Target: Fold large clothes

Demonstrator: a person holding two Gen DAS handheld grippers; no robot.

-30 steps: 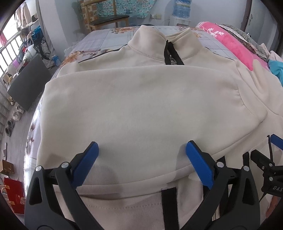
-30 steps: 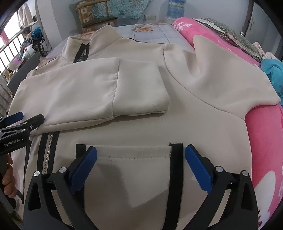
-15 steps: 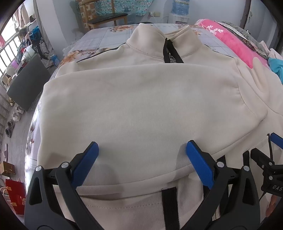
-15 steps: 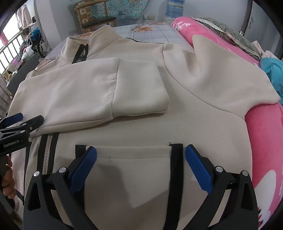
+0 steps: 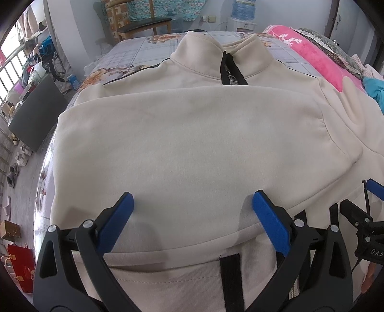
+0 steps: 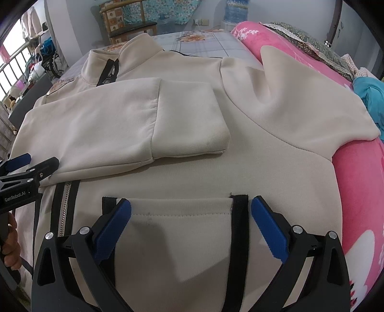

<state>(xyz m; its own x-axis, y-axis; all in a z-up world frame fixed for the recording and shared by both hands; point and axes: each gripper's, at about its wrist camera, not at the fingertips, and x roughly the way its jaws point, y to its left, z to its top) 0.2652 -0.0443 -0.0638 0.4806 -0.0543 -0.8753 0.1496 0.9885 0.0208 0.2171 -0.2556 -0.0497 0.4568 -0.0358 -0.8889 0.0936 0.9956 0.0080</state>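
Observation:
A cream zip-up jacket with a stand collar and black zipper lies face up on the bed. Its left sleeve is folded across the chest, the ribbed cuff near the middle. The right sleeve spreads out over the pink blanket. My left gripper hovers open above the folded sleeve's lower edge, holding nothing. My right gripper stands open over the front pocket with black trim, also empty. Each gripper shows at the edge of the other's view.
A pink blanket lies along the bed's right side, with teal cloth beyond it. The floral bedsheet shows past the collar. A wooden chair stands behind the bed. Shoes and a dark board are on the floor at left.
Both grippers have crept slightly forward over the jacket. The jacket and its folded sleeve lie as before. Both stay open.

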